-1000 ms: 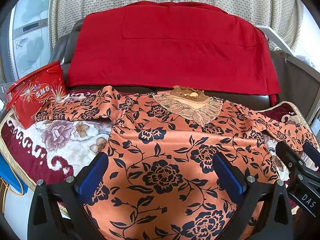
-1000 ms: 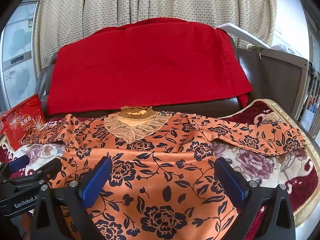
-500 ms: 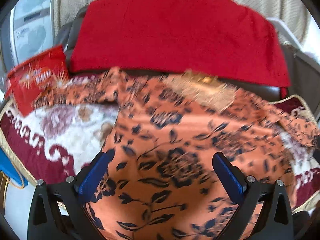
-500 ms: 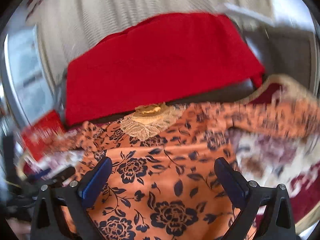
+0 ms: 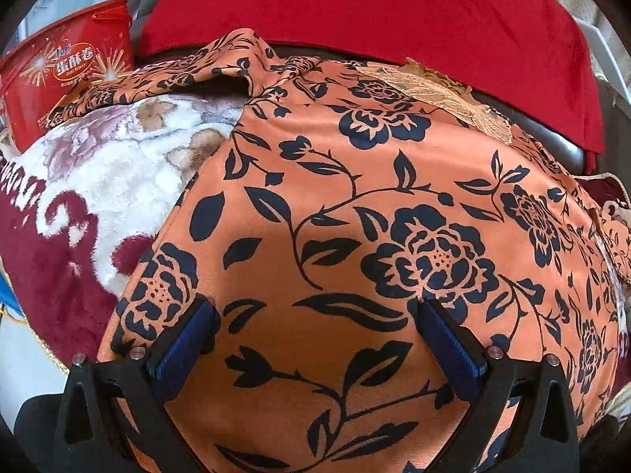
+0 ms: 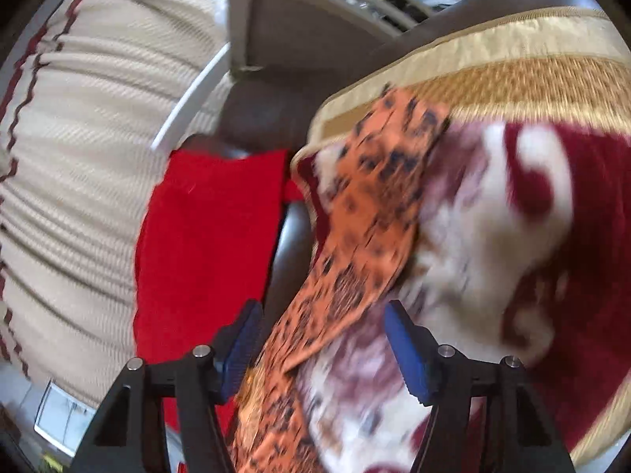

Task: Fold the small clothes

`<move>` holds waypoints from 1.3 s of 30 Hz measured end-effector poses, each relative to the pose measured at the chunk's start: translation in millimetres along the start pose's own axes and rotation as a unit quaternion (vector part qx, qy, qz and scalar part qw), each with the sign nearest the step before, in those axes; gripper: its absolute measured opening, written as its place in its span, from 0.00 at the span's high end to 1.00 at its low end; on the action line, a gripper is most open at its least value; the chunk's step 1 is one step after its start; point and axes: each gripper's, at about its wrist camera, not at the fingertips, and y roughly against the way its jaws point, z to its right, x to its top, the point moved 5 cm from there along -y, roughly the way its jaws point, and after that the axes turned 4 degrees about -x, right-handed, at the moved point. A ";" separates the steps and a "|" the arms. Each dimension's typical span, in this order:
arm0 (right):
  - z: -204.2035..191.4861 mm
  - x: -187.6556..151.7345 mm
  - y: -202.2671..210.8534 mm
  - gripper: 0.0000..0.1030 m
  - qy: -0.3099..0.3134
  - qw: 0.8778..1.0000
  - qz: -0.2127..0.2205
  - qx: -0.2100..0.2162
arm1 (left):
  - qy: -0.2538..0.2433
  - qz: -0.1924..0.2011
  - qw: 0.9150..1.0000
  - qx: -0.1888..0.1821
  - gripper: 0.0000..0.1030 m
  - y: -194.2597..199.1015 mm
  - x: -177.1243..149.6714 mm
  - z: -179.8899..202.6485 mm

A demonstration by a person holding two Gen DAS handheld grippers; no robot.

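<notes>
An orange blouse with dark blue flowers (image 5: 355, 213) lies spread flat on a plush floral blanket (image 5: 79, 205), lace collar (image 5: 445, 90) at the far side. My left gripper (image 5: 315, 339) is open low over the blouse's body, near its lower left edge. In the blurred right wrist view, the blouse's right sleeve (image 6: 366, 228) runs away across the blanket (image 6: 512, 236). My right gripper (image 6: 321, 339) is open with its pads on either side of the sleeve, holding nothing.
A red cloth (image 5: 355, 4) drapes the dark sofa back behind the blouse, also shown in the right wrist view (image 6: 205, 244). A red snack tub (image 5: 67, 71) stands at the far left. Beige curtains (image 6: 79, 157) hang behind. The blanket's gold trim (image 6: 493, 51) marks its right edge.
My left gripper has dropped lower and closer over the blouse body. My right gripper has swung right and rolled, leaving the blouse's body and now straddling the right sleeve.
</notes>
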 end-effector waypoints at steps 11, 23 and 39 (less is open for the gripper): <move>25.3 62.3 -49.9 0.36 -0.028 0.996 0.036 -0.077 | -0.002 0.009 1.000 -0.019 0.00 -0.4 -1.1 -3.8; -27.6 94.1 -78.9 0.92 0.090 0.972 0.055 -0.211 | 0.019 0.070 0.994 -0.083 0.00 23.0 2.2 -32.2; -353.8 -238.4 -152.9 0.92 0.425 0.894 -0.101 0.101 | 0.137 0.140 0.974 -0.113 0.00 47.8 12.4 -94.3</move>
